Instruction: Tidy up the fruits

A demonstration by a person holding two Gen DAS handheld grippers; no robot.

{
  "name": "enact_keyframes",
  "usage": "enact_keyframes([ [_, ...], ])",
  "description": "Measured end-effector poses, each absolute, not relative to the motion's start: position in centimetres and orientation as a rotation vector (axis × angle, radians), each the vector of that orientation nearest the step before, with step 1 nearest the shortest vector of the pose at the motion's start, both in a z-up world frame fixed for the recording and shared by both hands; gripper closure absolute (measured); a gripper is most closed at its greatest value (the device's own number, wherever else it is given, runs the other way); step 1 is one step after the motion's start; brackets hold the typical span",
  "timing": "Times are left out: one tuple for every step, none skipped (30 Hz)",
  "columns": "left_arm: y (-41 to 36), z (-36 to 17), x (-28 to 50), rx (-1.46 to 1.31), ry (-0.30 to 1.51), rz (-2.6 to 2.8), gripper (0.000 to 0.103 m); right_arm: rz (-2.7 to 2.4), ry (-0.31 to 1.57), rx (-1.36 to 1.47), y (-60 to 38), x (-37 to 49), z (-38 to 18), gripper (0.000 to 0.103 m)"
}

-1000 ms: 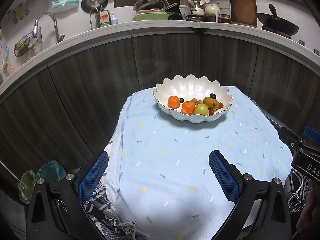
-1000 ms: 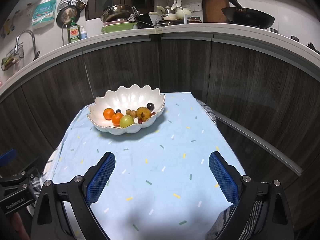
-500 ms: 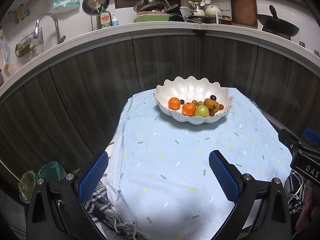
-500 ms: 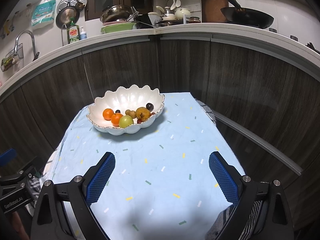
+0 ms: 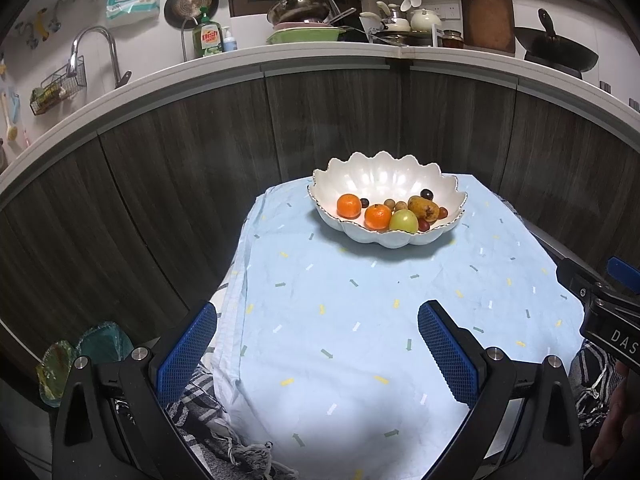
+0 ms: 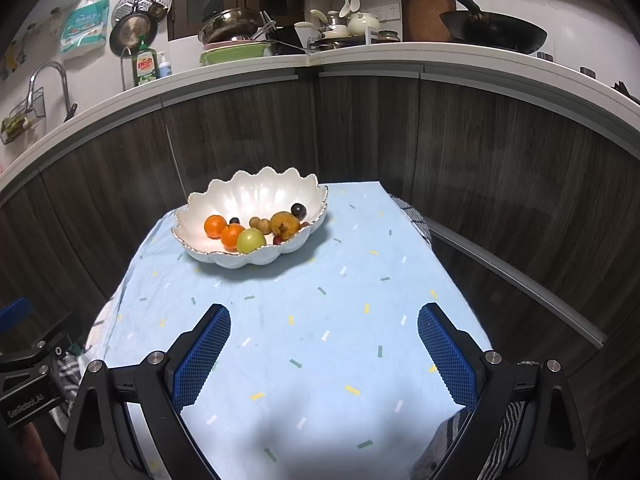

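A white scalloped bowl stands at the far end of a light blue tablecloth; it also shows in the right wrist view. In it lie two oranges, a green apple, a yellow-brown pear, dark grapes and small brown fruits. My left gripper is open and empty, well short of the bowl. My right gripper is open and empty, also near the front of the table. The right gripper's body shows at the left view's right edge.
Dark wood cabinet fronts curve closely behind and beside the table. The counter above holds a sink tap, dish soap, pots and a wok. A striped cloth hangs under the tablecloth. A green-yellow object lies on the floor at left.
Both views have shifted slightly; the bowl sits a little lower in the left wrist view. Both grippers stay open and empty.
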State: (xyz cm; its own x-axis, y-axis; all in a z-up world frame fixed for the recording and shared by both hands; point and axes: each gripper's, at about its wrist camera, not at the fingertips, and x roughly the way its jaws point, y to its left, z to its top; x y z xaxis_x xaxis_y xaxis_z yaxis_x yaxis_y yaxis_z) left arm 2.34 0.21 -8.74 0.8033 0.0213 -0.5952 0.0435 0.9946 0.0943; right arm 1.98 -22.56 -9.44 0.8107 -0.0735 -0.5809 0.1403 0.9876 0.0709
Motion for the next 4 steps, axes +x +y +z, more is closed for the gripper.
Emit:
enact_keyframes([
  [0.19,-8.75,2.35,0.106,0.639,-0.013,0.001,-0.115,0.614,0.112,-22.55,1.98,-9.43,0.007],
  [0.19,-8.79,2.39,0.106,0.641,-0.013,0.001,-0.114,0.615,0.113,-22.56,1.99,-9.44,0.007],
  [0.24,-8.80,2.41,0.107,0.642,-0.013,0.001,-0.114,0.614,0.113,-22.59,1.98,-9.44,0.007],
  [0.25,-8.80,2.41,0.106,0.642,-0.013,0.001,-0.114,0.614,0.113,-22.60,1.99,-9.43,0.007],
])
